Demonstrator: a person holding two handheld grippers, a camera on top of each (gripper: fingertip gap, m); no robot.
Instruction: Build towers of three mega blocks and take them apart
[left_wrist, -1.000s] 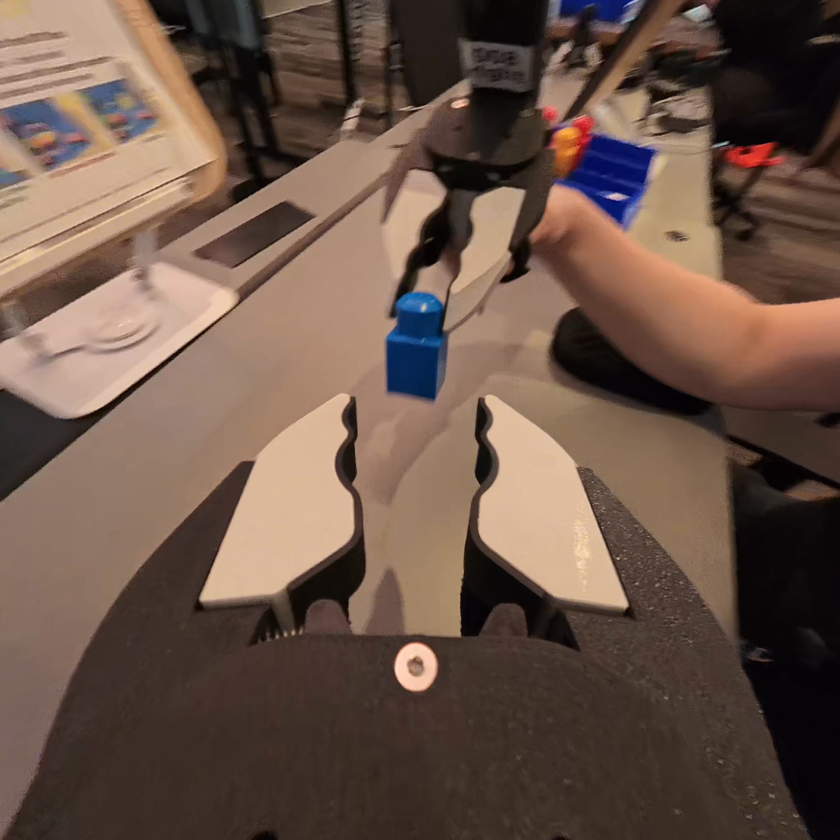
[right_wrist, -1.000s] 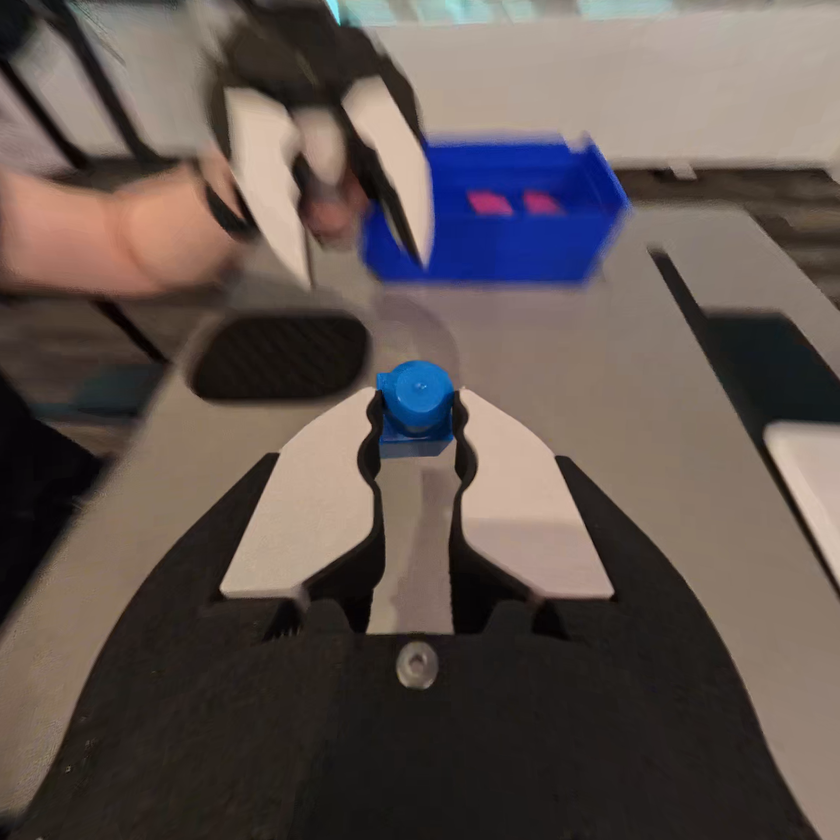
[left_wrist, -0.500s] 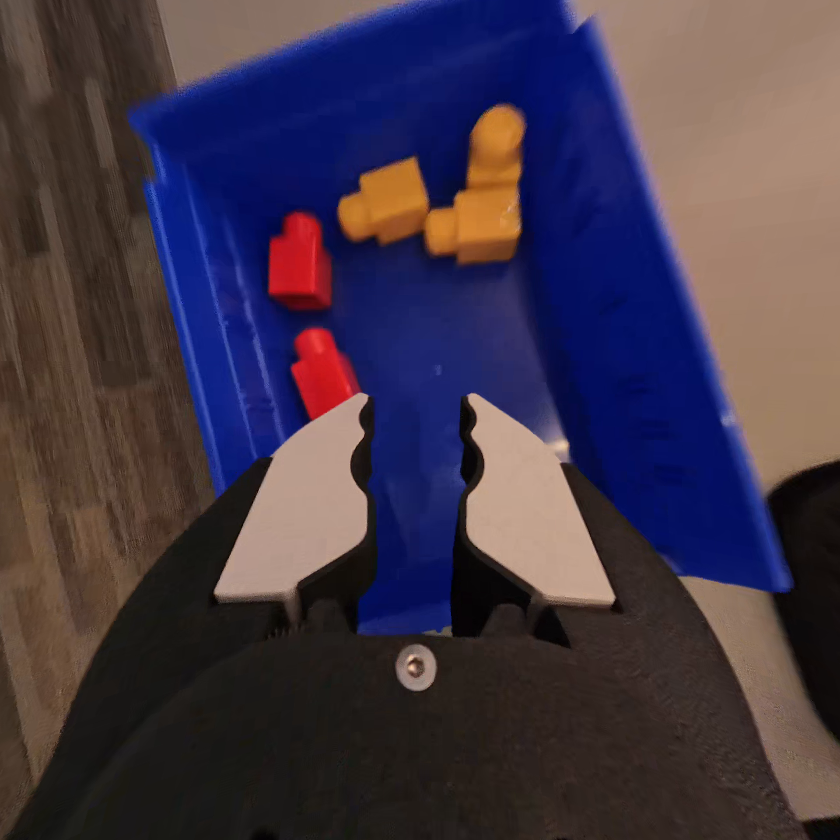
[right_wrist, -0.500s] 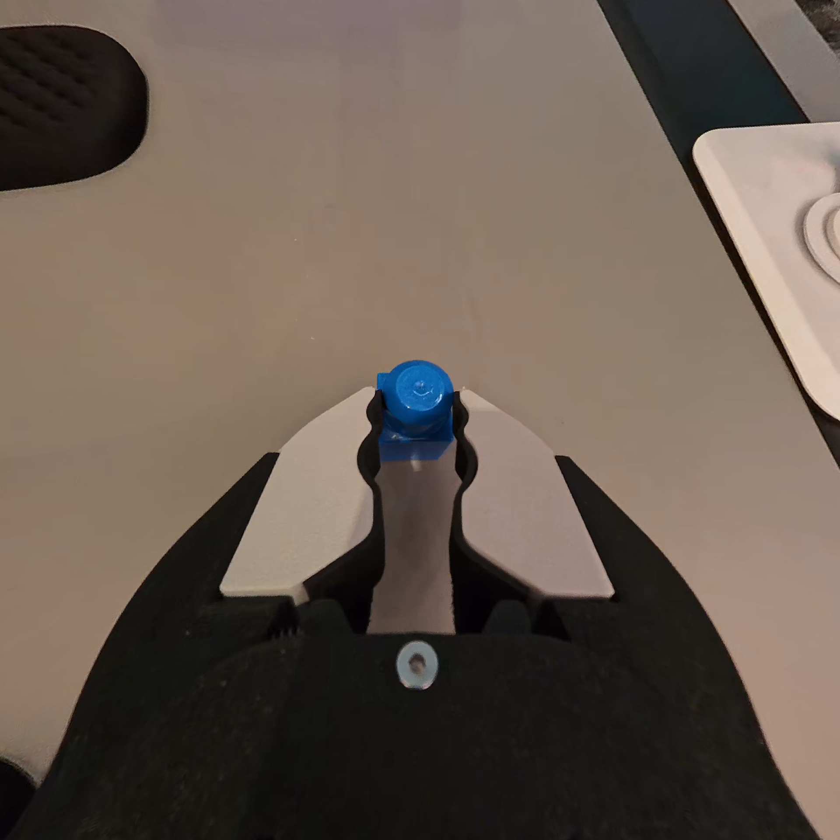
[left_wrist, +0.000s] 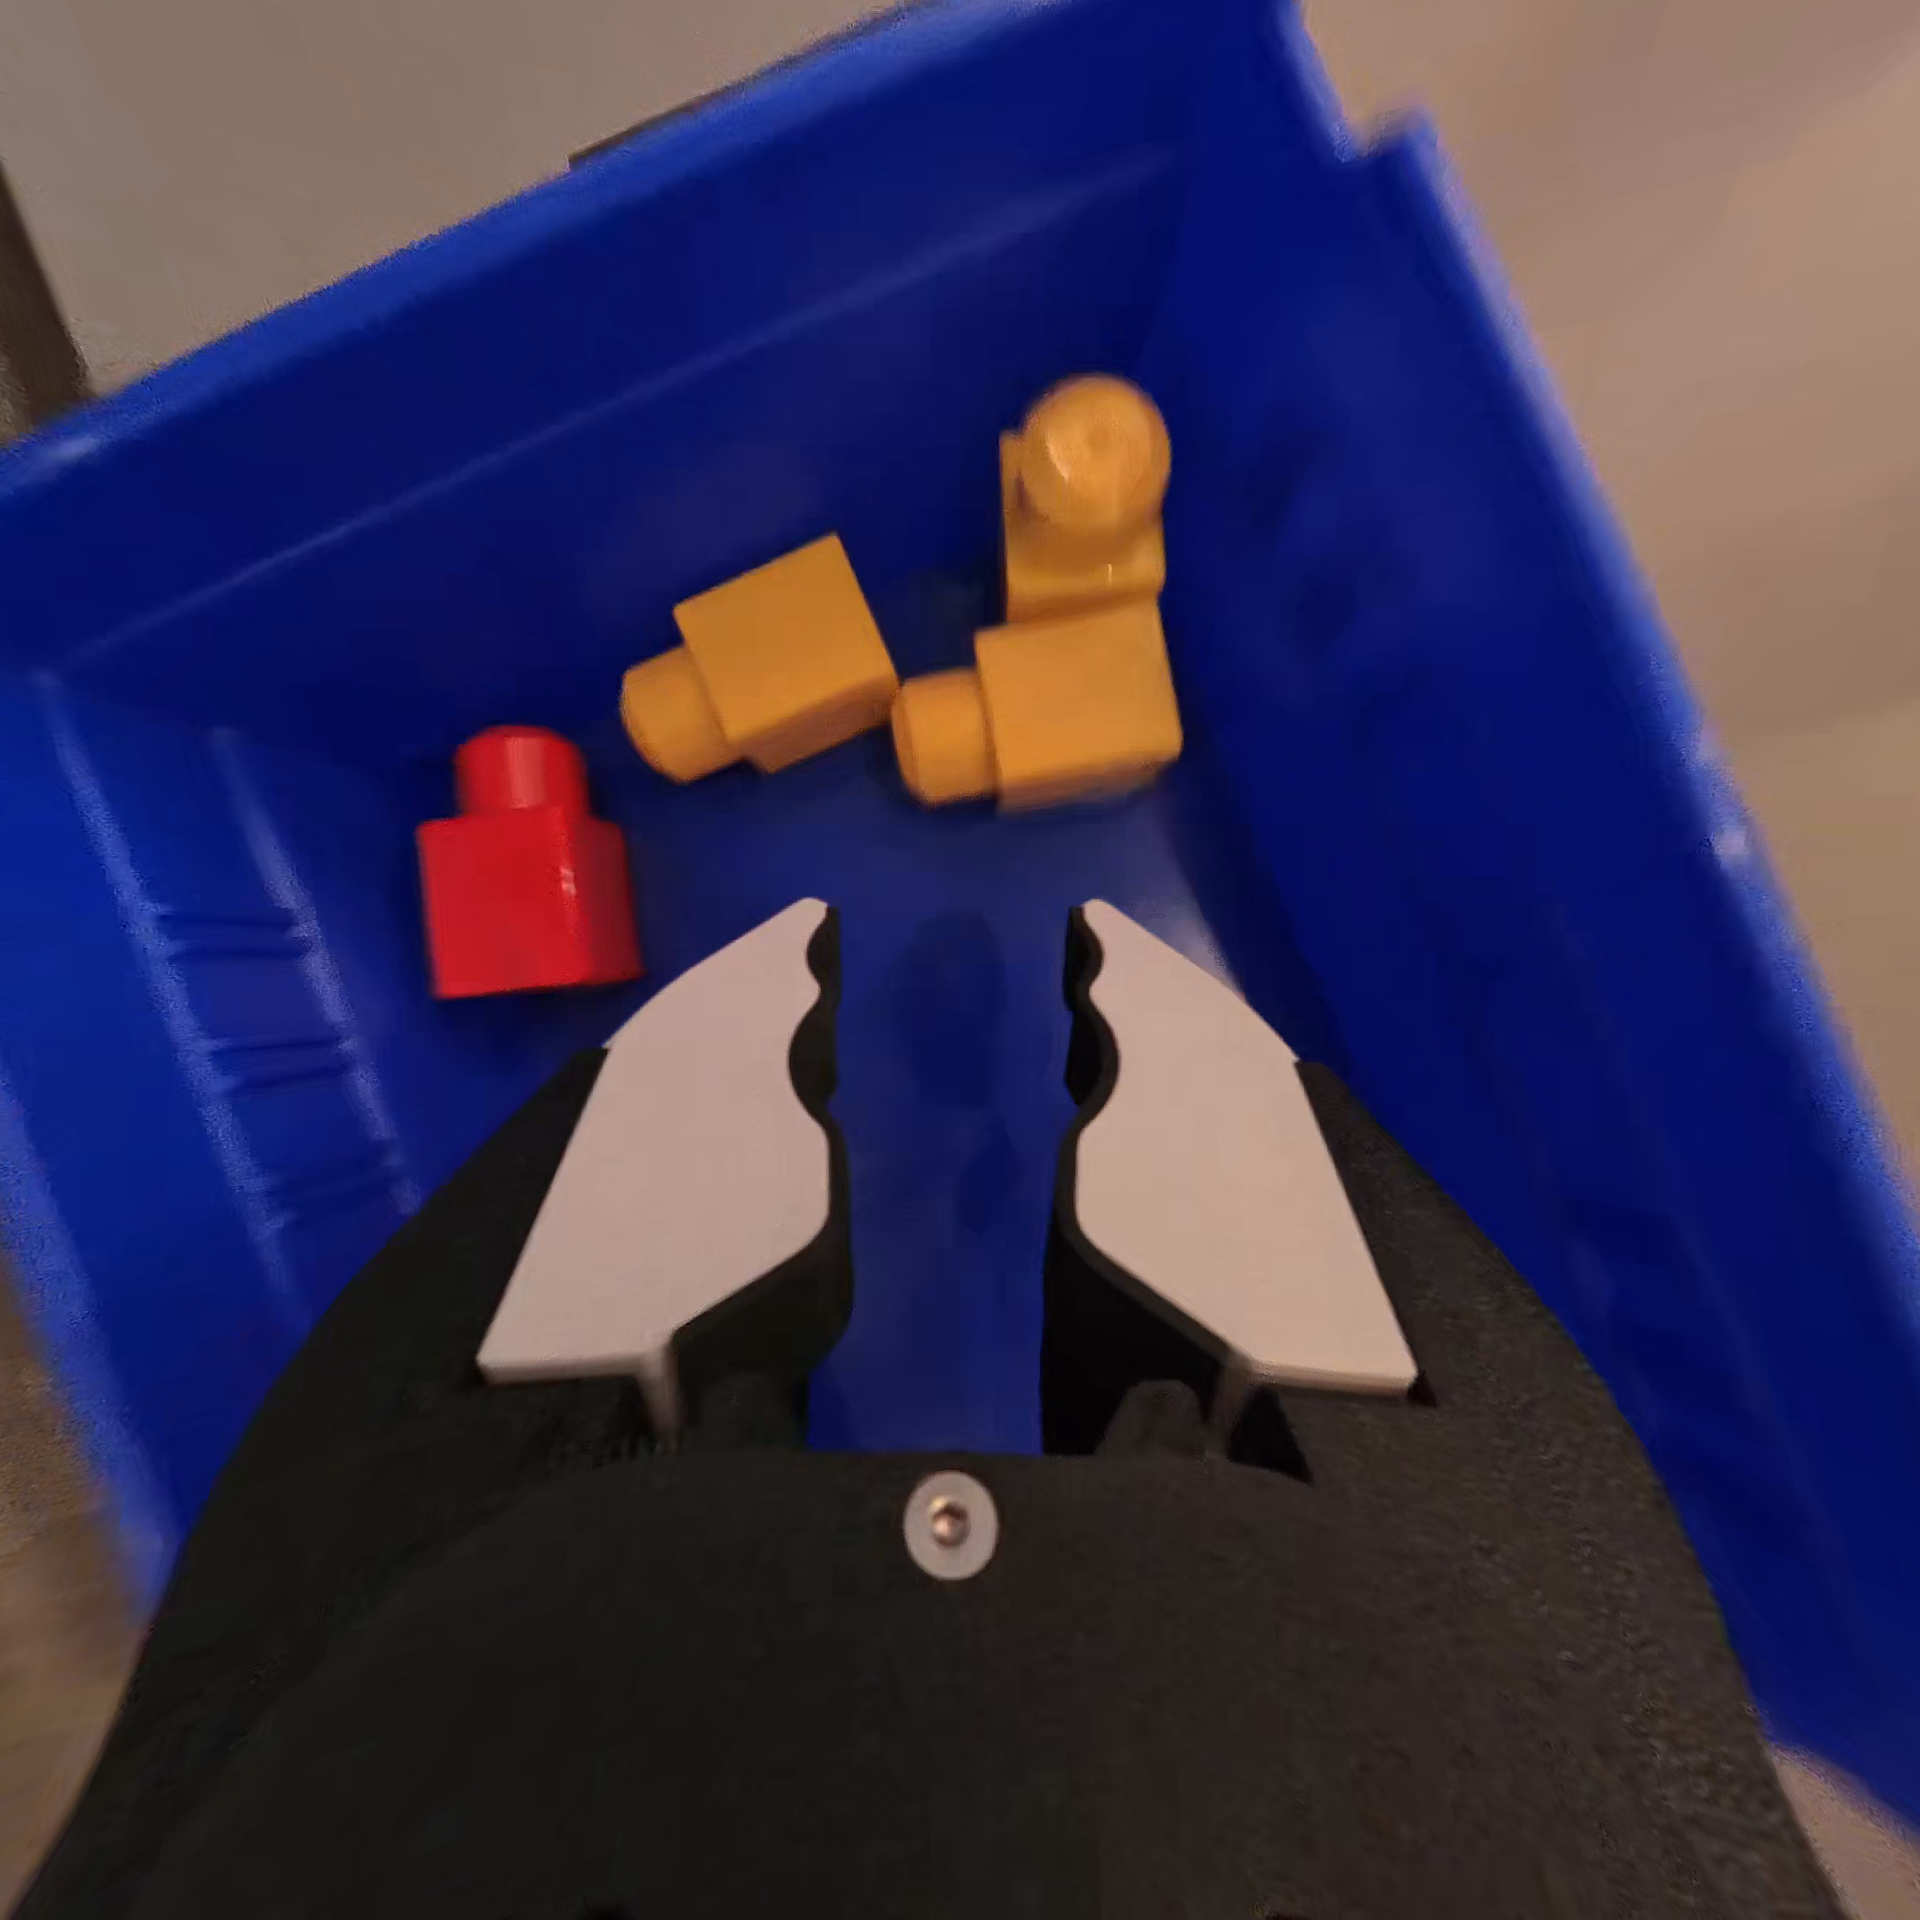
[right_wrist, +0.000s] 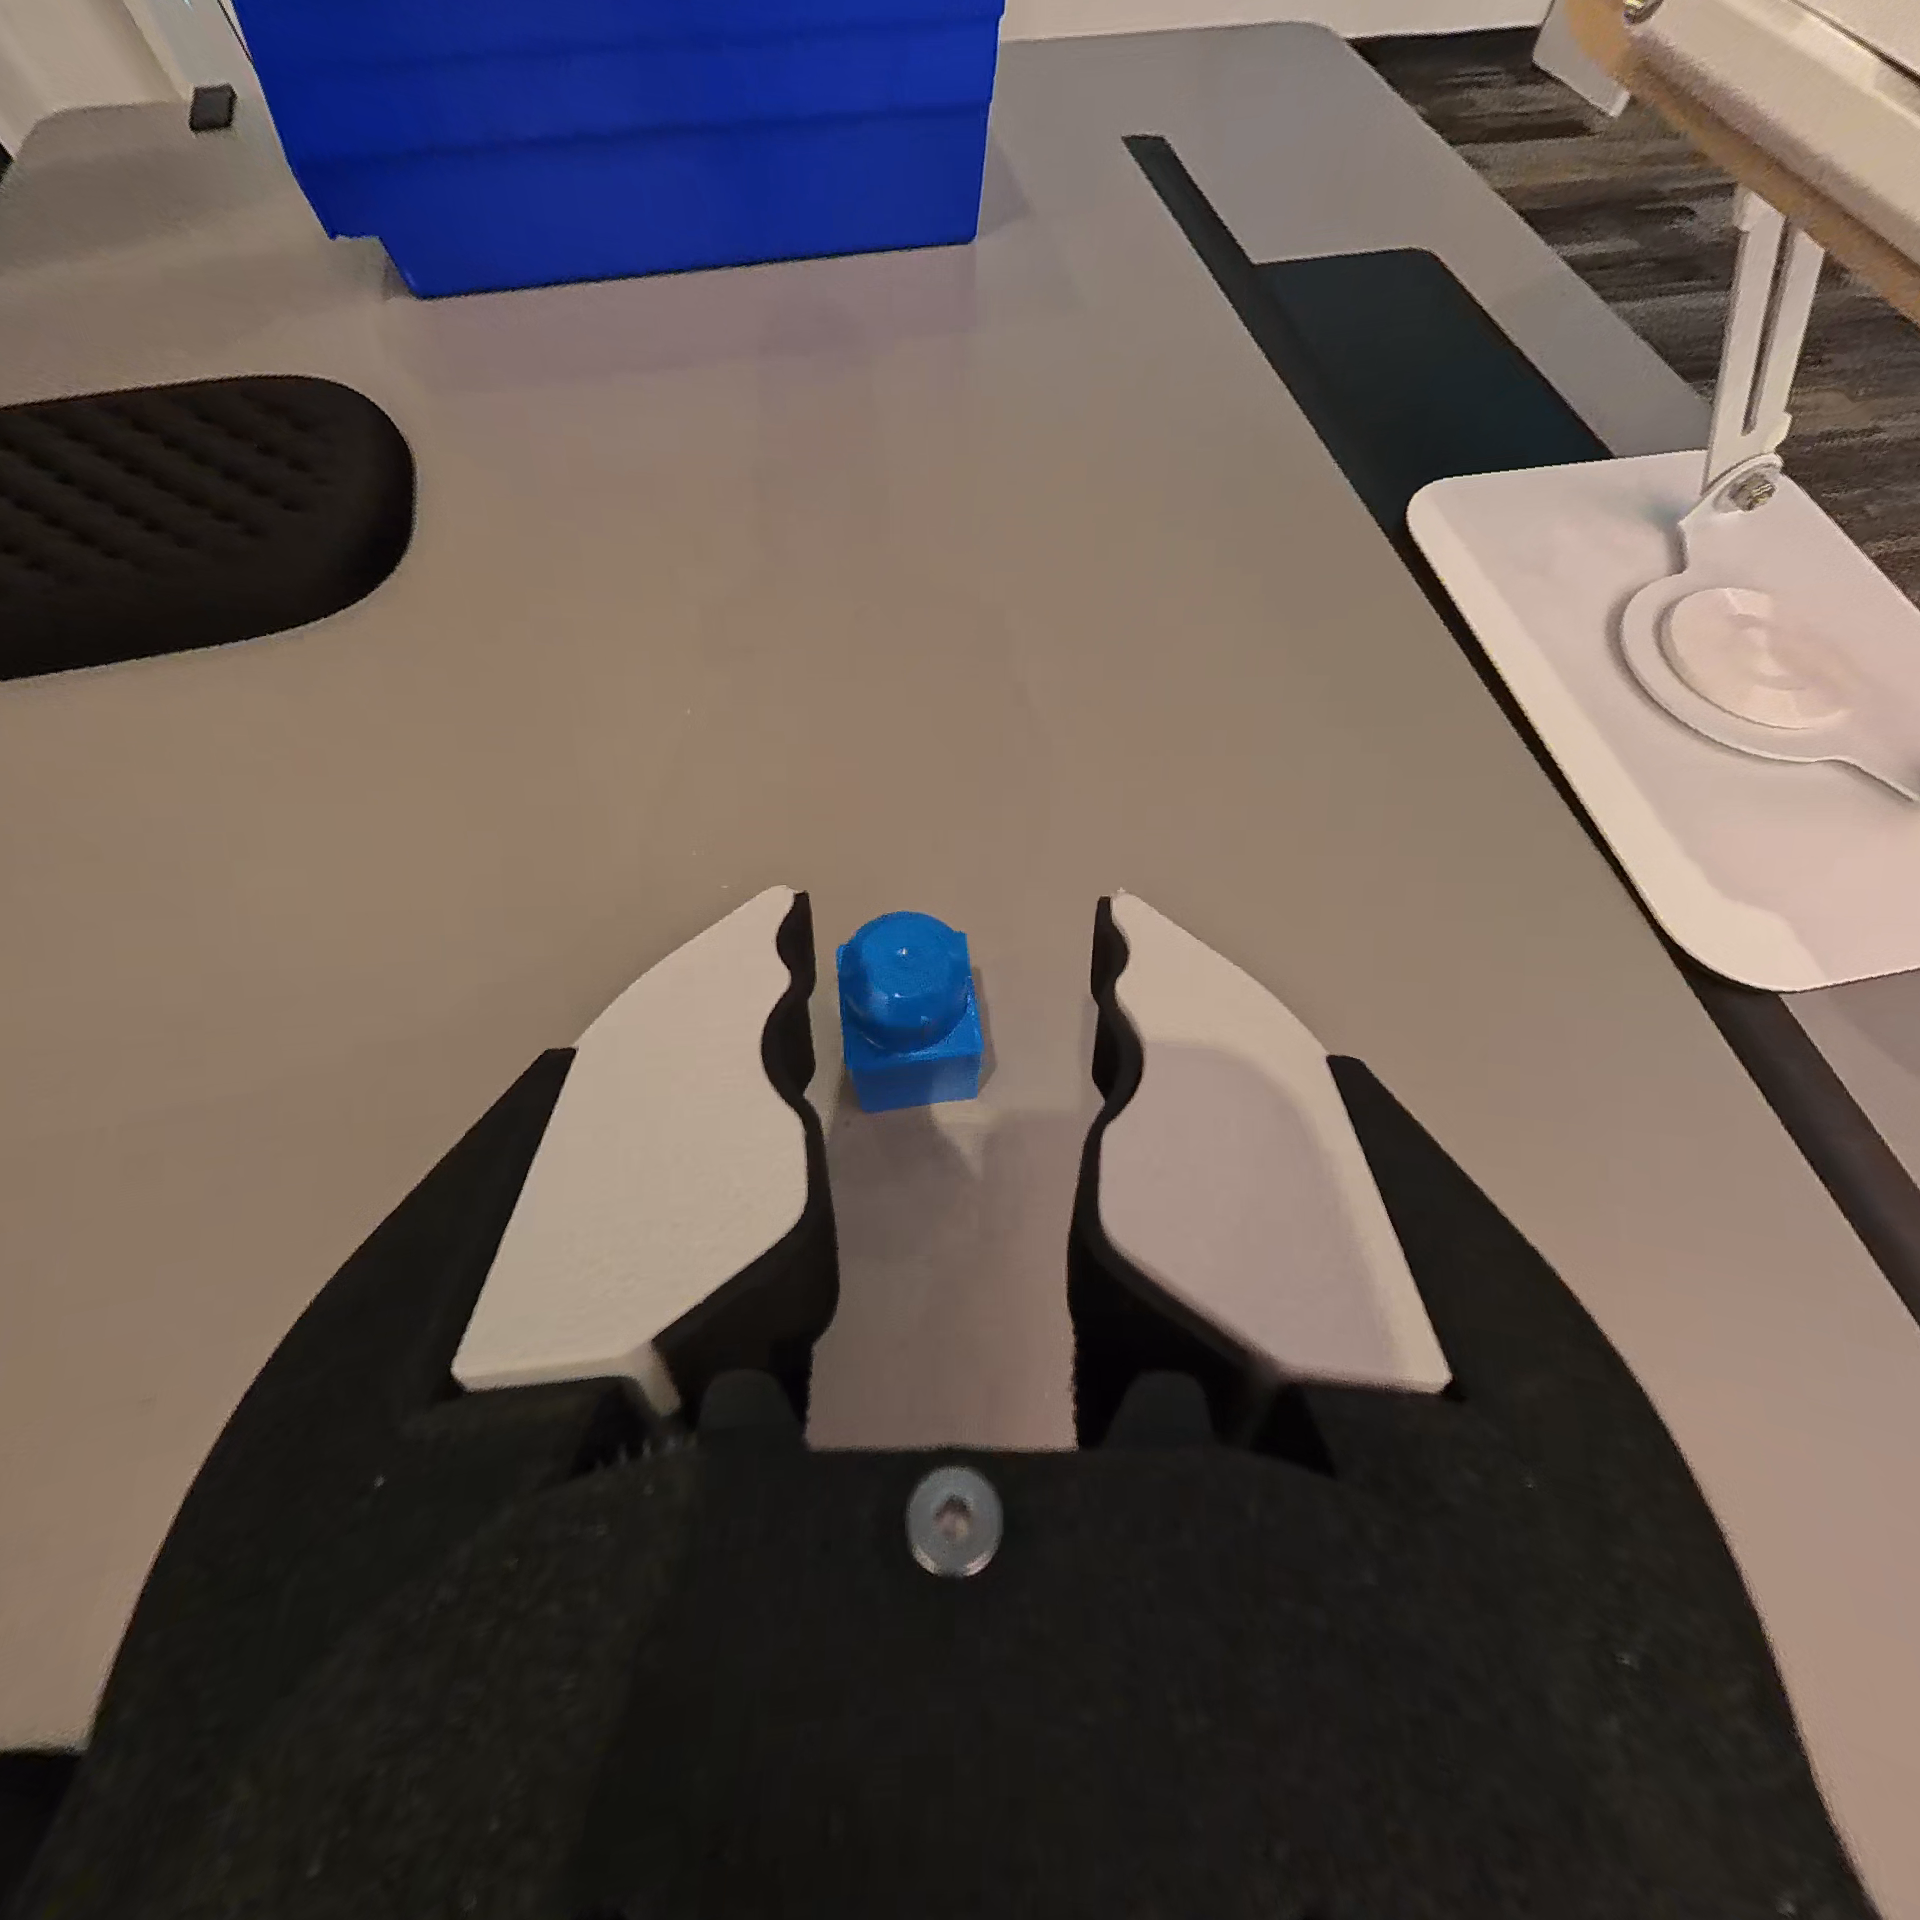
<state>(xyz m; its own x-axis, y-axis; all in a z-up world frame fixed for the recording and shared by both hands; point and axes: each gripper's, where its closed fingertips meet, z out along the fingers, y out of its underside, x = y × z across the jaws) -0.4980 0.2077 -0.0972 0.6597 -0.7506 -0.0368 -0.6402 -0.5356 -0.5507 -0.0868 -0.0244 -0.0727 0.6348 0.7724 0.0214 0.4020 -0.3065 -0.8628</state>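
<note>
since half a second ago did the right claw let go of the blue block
Yes. The right claw has opened; the blue block now stands free on the grey table, nearer the left finger, with a clear gap on its right.

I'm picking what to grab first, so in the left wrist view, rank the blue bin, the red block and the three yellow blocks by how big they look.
1. Blue bin, far the largest.
2. Red block.
3. The two lying yellow blocks look alike, so no ranking.
The upright yellow block is partly hidden; nearness may explain red's edge.
</note>
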